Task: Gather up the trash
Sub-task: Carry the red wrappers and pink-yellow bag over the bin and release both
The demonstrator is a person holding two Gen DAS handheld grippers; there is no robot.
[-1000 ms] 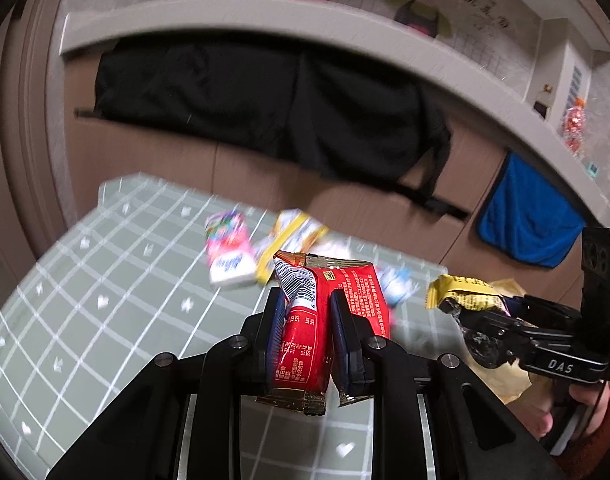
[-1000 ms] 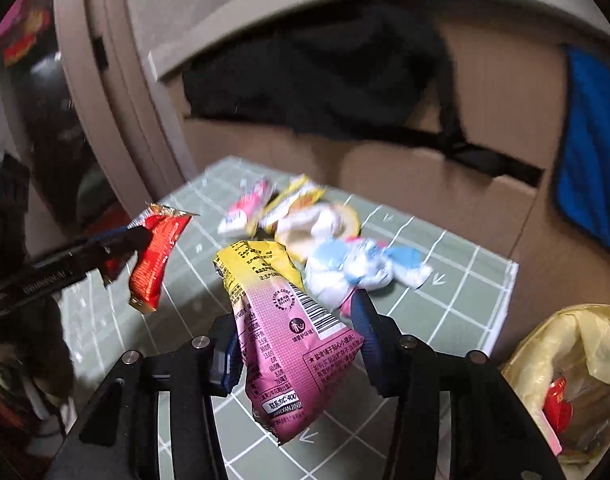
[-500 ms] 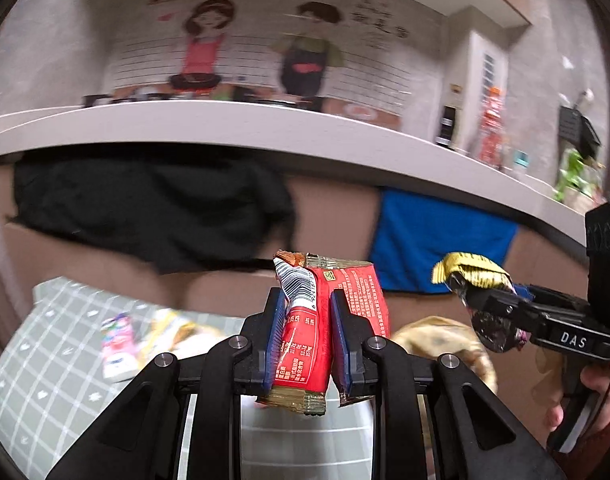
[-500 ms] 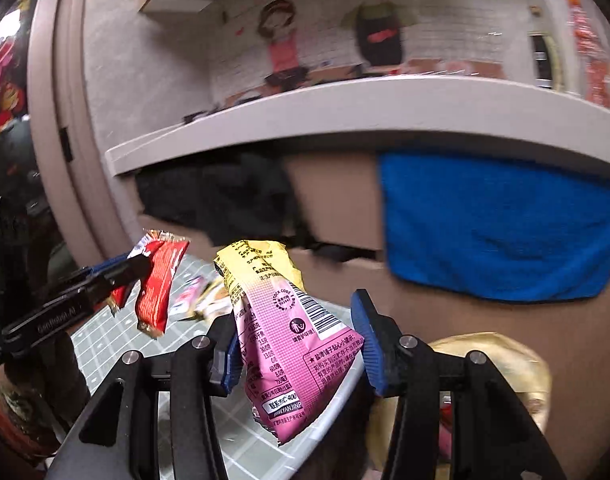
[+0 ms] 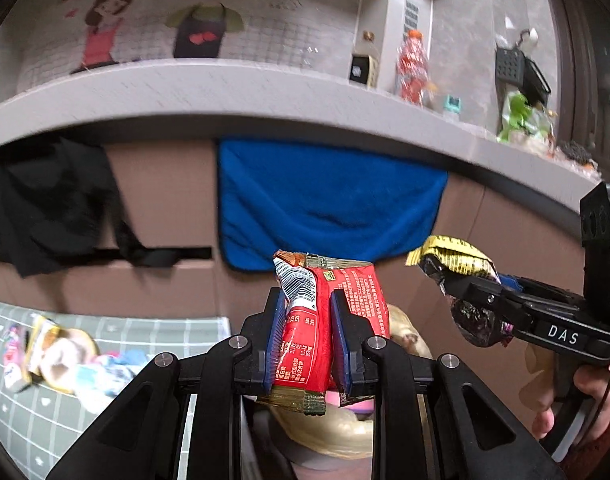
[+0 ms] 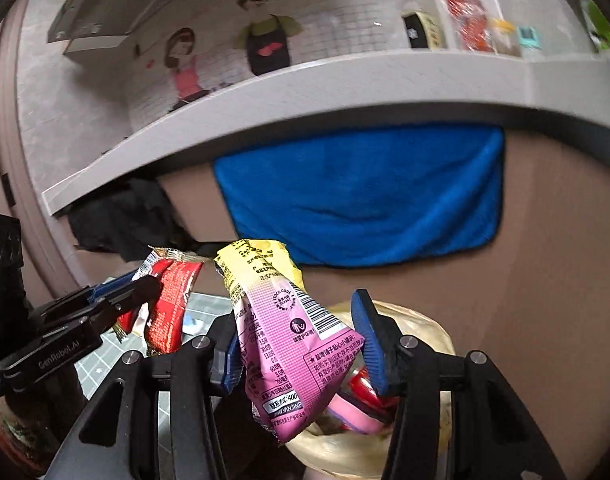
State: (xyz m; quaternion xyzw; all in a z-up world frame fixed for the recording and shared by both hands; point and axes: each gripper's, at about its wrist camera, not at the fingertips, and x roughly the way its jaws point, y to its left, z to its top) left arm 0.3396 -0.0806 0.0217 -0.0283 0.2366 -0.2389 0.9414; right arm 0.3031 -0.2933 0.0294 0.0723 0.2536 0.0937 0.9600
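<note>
My left gripper [image 5: 307, 336] is shut on a red snack wrapper [image 5: 305, 320] with a barcode, held up in the air. My right gripper [image 6: 301, 340] is shut on a pink and yellow wrapper [image 6: 289, 344]; in the left wrist view the right gripper [image 5: 445, 280] stands at the right with that wrapper's yellow end [image 5: 453, 254] sticking out. Below both hangs a yellowish trash bag [image 6: 425, 328] with red and pink packets inside; the same trash bag [image 5: 337, 436] shows under my left fingers. In the right wrist view the left gripper [image 6: 145, 284] holds the red wrapper [image 6: 169, 312] at the left.
More wrappers [image 5: 61, 352] lie on the green grid mat [image 5: 153, 332] at the lower left. A blue towel [image 5: 325, 208] and black cloth [image 5: 49, 200] hang on the brown cabinet front under a grey counter [image 5: 225, 84]. A hand [image 5: 589, 396] grips the right tool.
Both grippers swung away from the mat toward the right and rose, carrying their wrappers. The trash bag now sits below them, and the mat has slid to the left edge.
</note>
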